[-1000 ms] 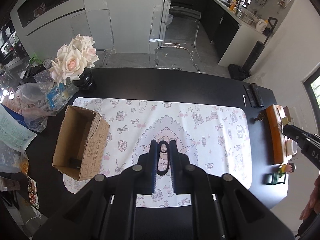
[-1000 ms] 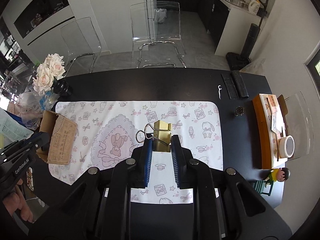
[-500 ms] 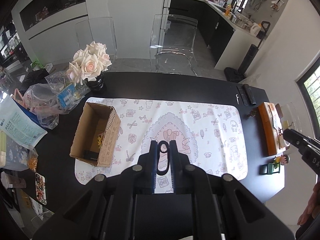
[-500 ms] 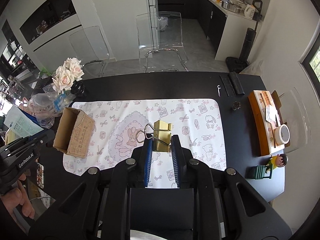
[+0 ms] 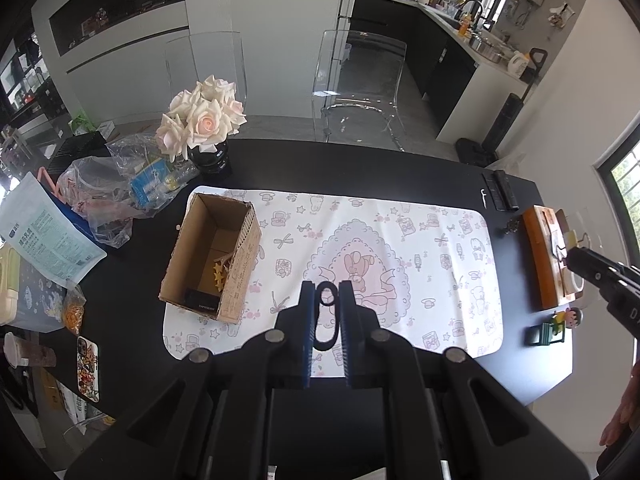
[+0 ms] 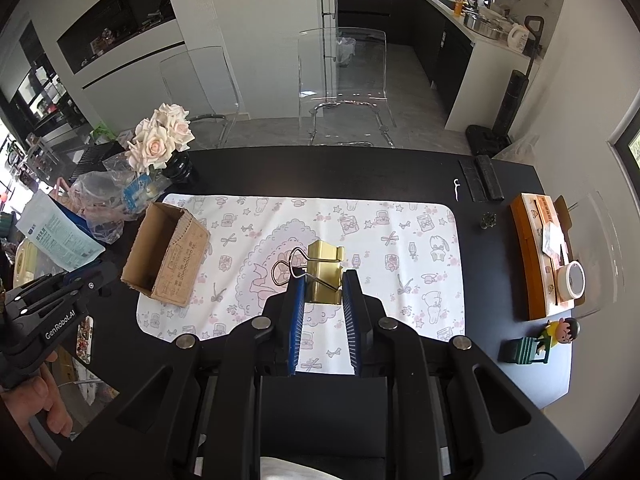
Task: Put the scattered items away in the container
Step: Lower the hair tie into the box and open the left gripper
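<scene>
Above the patterned white mat (image 5: 420,248), left gripper (image 5: 326,300) grips a black elastic loop (image 5: 326,312) and right gripper (image 6: 323,284) a gold metal binder clip (image 6: 324,276), both items seemingly next to be carried left and dropped in the open brown cardboard box (image 5: 244,256).

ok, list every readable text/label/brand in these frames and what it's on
"GenRobot.AI": on the left gripper body, right wrist view.
"D": cut-off lettering on the right gripper body, left wrist view.
Cardboard box side print: too blurred.
Blue-white packet: too small.
Orange box: unreadable.
</scene>
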Action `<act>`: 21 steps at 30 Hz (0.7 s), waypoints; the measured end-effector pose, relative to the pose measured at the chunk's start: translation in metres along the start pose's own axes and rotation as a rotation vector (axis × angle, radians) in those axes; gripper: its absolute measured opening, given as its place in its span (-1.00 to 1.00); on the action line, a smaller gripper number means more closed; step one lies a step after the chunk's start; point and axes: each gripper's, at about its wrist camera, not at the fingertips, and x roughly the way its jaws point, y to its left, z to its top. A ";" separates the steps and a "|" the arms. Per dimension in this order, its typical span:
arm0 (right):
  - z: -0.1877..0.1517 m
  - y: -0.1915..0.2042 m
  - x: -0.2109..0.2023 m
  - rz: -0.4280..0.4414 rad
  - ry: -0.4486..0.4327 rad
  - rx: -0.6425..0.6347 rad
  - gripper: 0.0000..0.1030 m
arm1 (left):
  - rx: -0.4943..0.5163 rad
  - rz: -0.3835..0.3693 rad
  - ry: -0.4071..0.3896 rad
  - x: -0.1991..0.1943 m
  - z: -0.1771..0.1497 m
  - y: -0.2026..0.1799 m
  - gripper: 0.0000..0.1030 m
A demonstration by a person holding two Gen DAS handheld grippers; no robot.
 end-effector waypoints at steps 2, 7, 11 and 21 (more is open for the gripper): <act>0.001 0.007 0.000 0.005 0.000 -0.009 -0.63 | -0.004 0.002 -0.002 -0.001 0.001 0.005 -0.77; 0.007 0.026 0.001 0.010 0.000 -0.036 -0.63 | -0.023 0.012 -0.009 -0.002 0.003 0.022 -0.77; 0.011 0.044 0.003 0.013 0.003 -0.055 -0.63 | -0.032 0.021 -0.007 -0.001 0.005 0.039 -0.77; 0.024 0.093 0.021 0.024 0.026 -0.082 -0.63 | -0.049 0.032 0.003 0.010 0.017 0.082 -0.78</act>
